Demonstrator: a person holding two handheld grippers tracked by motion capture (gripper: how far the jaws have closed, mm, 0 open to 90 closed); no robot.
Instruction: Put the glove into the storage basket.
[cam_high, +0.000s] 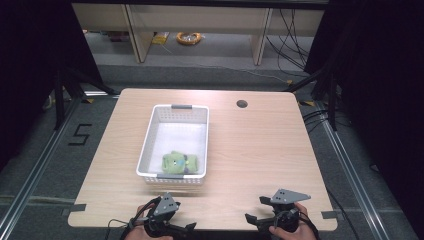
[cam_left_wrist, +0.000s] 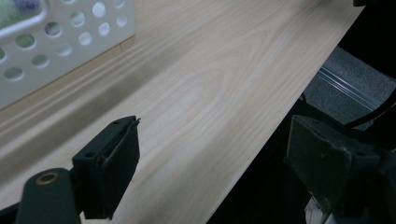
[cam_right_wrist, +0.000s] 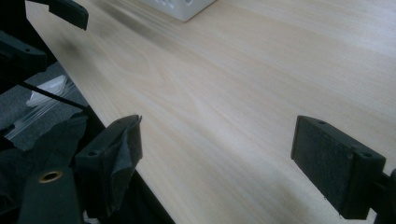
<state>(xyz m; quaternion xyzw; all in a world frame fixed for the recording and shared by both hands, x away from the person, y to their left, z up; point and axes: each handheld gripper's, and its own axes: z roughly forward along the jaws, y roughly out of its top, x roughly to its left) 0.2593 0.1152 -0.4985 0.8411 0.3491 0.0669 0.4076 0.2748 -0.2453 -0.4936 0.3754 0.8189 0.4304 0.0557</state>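
Grippers rest at the near table (cam_high: 260, 150) edge, left gripper (cam_high: 186, 228) and right gripper (cam_high: 252, 218) both wide open and empty. Green plush toy (cam_high: 179, 162) lies in the white basket (cam_high: 148, 142), near end. Likely next: reach forward into the basket for it

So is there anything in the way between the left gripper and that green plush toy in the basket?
Only the basket's near wall. The green plush toy lies just behind it, while the left gripper sits open at the table edge. Bare wood lies between; it would need to come over the rim.
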